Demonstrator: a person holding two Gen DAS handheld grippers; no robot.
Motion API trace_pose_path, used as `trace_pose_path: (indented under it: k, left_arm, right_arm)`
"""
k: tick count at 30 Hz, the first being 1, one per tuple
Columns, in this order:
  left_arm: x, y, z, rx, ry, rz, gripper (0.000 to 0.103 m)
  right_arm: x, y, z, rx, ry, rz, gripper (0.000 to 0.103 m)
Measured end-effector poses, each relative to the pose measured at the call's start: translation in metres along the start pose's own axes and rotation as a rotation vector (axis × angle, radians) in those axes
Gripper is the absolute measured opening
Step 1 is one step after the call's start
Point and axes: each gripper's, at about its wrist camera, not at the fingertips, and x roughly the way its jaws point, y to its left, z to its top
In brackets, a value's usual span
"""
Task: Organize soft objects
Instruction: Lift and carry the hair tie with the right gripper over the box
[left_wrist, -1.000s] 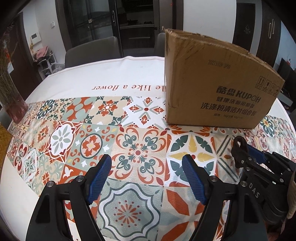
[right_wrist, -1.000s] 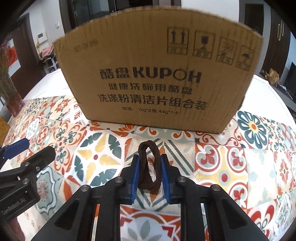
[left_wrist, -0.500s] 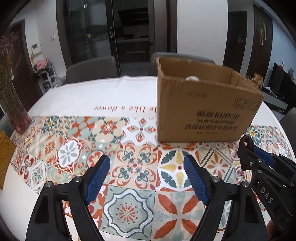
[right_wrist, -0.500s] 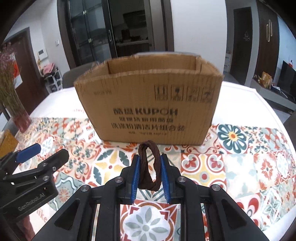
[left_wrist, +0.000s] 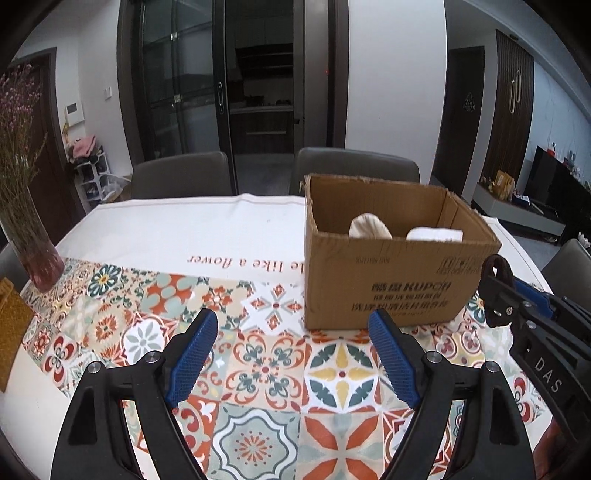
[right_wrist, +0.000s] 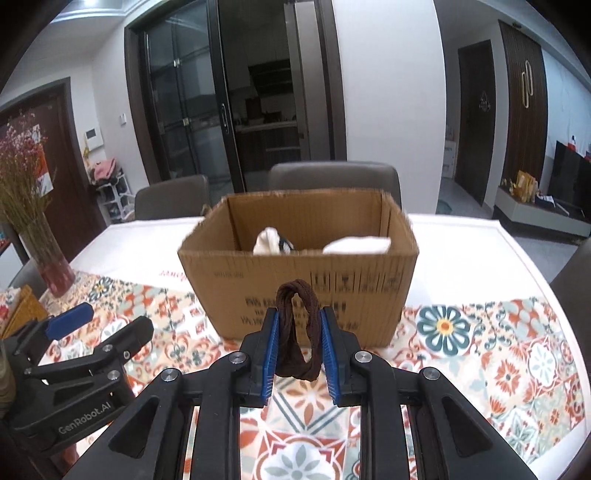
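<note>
While the right tongs stay out of the carton, the catalogue stands as follows.

Item 1, brown hair tie: a soft twisted loop, clamped between the blue pads of the right tongs and carried clear of the desk. The loop stands upright, its long axis vertical, its top poking above the pad tips. In the left wrist view it shows as a small dark loop at the tip of the right tongs.

Item 2, cardboard box: open-topped, standing on the patterned cloth, directly ahead of the right tongs and slightly below the level of the tie. Contents visible: a cream rolled cloth with something dark beside it, and a white folded cloth.

Item 3, left tongs: spread wide, holding nothing, hovering over the cloth to the left of the right tongs, with the box ahead and to their right.

Governing relation: the box mouth lies straight forward of the held tie, so the right hand is plainly the one placed to deliver. In my judgement the coming move needs the tie carried forward past the near wall before the pads part; parting sooner would likely drop it on the cloth in front of the box.
</note>
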Motion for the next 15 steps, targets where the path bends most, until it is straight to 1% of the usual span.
trace_pose_path:
  k: [2,10,15]
  left_arm:
    - [-0.001,0.000,0.005,0.003,-0.015,0.006,0.090]
    - [0.000,0.003,0.025,0.018,-0.059,0.029,0.090]
    - [0.004,0.002,0.038,0.024,-0.077,0.042,0.090]
  right_arm:
    - [0.000,0.000,0.008,-0.001,-0.017,-0.001,0.023]
    - [0.009,0.000,0.031,0.000,-0.048,0.005,0.023]
    - [0.021,-0.002,0.052,-0.009,-0.066,0.004,0.023]
